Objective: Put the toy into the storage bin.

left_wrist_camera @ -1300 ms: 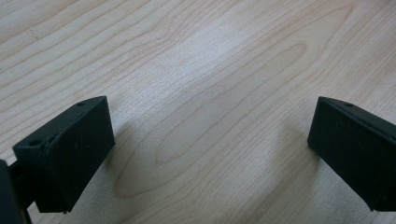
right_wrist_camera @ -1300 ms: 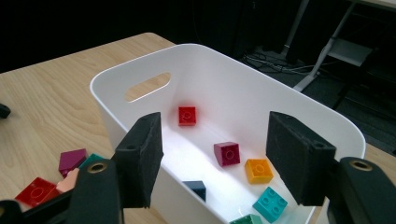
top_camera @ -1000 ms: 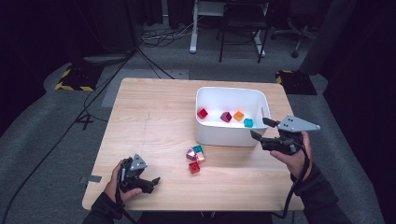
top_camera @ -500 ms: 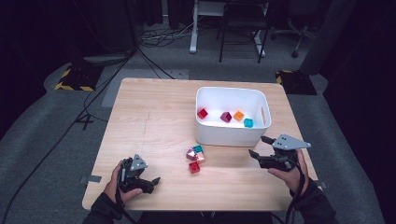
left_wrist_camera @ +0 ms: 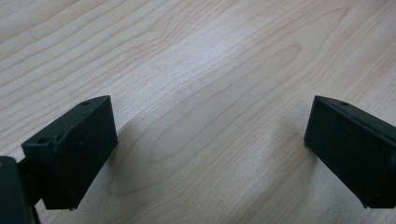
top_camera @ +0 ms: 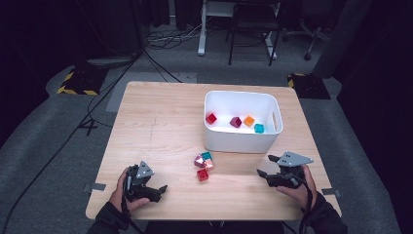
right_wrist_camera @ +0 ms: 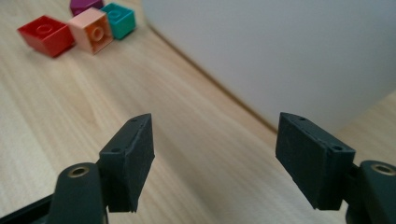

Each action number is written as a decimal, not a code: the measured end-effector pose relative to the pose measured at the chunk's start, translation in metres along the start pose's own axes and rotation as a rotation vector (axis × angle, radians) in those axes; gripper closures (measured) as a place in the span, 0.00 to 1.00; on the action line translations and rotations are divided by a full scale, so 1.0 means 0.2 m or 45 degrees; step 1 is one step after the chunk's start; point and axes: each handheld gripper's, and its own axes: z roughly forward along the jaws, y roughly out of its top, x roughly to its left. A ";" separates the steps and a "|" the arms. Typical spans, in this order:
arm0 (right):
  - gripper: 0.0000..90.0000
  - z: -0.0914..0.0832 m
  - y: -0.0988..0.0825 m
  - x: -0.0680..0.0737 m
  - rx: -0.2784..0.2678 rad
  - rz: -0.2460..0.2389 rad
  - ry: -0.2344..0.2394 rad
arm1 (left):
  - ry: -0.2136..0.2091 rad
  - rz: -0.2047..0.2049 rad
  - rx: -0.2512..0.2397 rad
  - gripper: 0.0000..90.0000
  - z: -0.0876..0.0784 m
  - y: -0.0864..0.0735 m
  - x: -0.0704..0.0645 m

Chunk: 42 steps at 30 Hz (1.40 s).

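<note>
Dropping from rim height beside the white bin [top_camera: 241, 139], the right gripper [top_camera: 267, 165] now sits low over the wooden surface [top_camera: 160, 122], just off the bin's front right corner. A second ago it hung higher, level with the bin's right wall. Its jaws have just been opening and stand wide, nothing between them; the right gripper view looks past them along the bin's wall toward the loose blocks.

Bin holds four blocks: red [top_camera: 211, 118], purple [top_camera: 235, 122], orange [top_camera: 249, 121], teal [top_camera: 259, 128].

Four more remain outside, clustered just in front of the bin: magenta block [top_camera: 198, 160], small teal block [top_camera: 207, 155], peach block [right_wrist_camera: 92, 29], red block [right_wrist_camera: 45, 34].

Left gripper [top_camera: 159, 189] unchanged, resting well left of the bin's front, jaws wide, bare wood between them.

Reading: a drop looks finished; the right gripper is probably lining up for the next block, and about half the sorting remains.
</note>
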 end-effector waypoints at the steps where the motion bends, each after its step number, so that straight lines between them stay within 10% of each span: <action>1: 0.31 0.01 -0.02 0.01 0.017 -0.003 0.024 | 0.012 0.013 -0.007 0.03 0.00 0.00 0.00; 28: 0.31 0.14 -0.14 -0.02 0.103 0.080 0.091 | -0.331 0.335 0.009 0.06 0.33 0.38 -0.41; 35: 0.30 0.14 -0.14 -0.02 0.102 0.079 0.091 | -0.336 0.324 -0.047 0.23 0.36 0.41 -0.44; 42: 0.30 0.14 -0.14 -0.02 0.101 0.075 0.095 | -0.333 0.353 -0.073 0.64 0.34 0.41 -0.42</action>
